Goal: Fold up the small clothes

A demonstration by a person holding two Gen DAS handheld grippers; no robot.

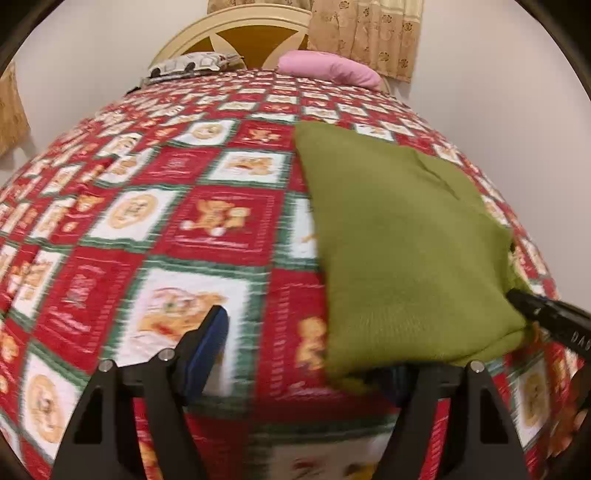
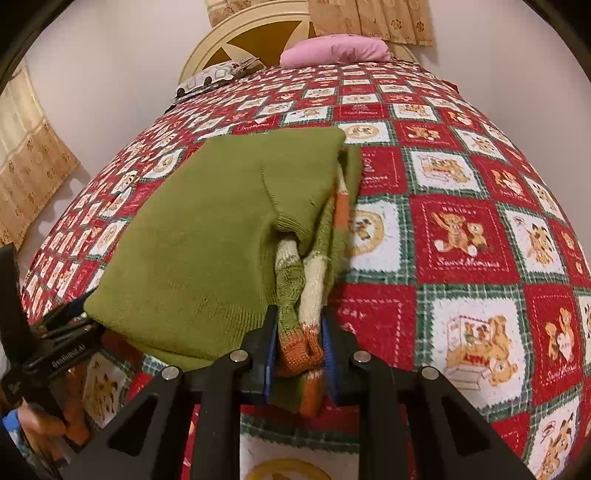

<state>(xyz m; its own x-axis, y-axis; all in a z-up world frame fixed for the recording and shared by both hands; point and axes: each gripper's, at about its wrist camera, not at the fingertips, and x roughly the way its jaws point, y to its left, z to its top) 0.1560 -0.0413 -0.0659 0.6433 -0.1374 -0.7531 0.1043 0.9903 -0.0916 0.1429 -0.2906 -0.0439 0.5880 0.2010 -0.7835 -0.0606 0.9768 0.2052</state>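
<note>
A green knit sweater [image 1: 399, 236] lies folded on the bed, to the right in the left wrist view and left of centre in the right wrist view [image 2: 192, 236]. Its striped cream and orange cuffs [image 2: 301, 332] bunch at the near right edge. My right gripper [image 2: 299, 332] is shut on those cuffs and the sweater's near corner. My left gripper [image 1: 306, 350] is open: its left finger [image 1: 210, 332] is over the quilt, its right finger is hidden under the sweater's near left corner. The right gripper's tip also shows in the left wrist view [image 1: 546, 314].
The bed carries a red, green and white teddy-bear quilt [image 2: 461, 236]. A pink pillow [image 2: 332, 50] and a patterned pillow [image 2: 214, 77] lie at the cream headboard [image 1: 236, 33]. Beige curtains [image 1: 365, 33] hang behind. White walls flank the bed.
</note>
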